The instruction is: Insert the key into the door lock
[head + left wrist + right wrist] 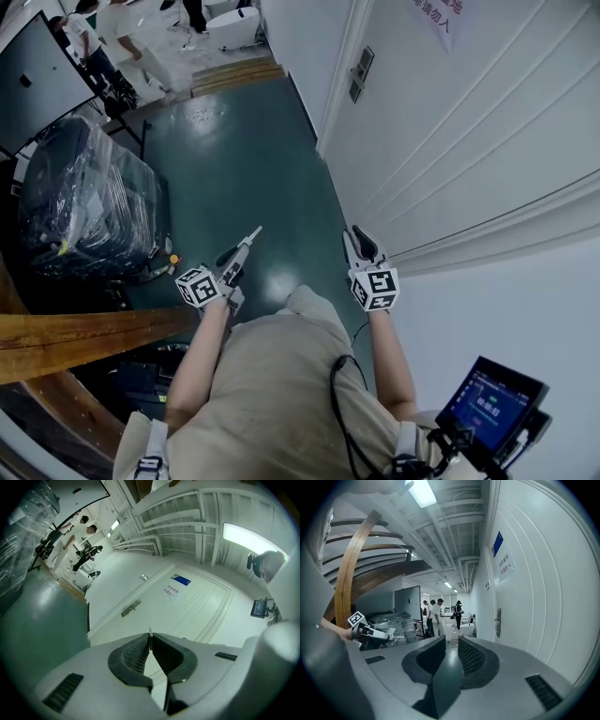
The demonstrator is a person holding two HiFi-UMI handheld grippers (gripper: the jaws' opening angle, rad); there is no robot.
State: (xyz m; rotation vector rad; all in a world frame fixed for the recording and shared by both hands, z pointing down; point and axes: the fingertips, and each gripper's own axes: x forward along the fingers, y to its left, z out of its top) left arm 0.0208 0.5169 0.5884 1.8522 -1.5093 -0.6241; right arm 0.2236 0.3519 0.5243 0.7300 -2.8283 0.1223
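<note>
Glossy floor (234, 159), matt smooth door (469, 141) (wooden beam (84, 337)).

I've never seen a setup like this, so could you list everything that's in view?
Door: one, white, on the right.
Lock plate: one, grey, on the door.
Paper notice: one, white, on the door.
Blue sign: one, above the notice.
Wrapped load: one, dark, left on the green floor.
Wooden beam: one, brown, lower left.
Small screen: one, black, lower right.
People: several, far background.
Key: one, pale, between the left jaws.
Left gripper: grey, jaws shut on the key.
Right gripper: grey, jaws open, empty.
</note>
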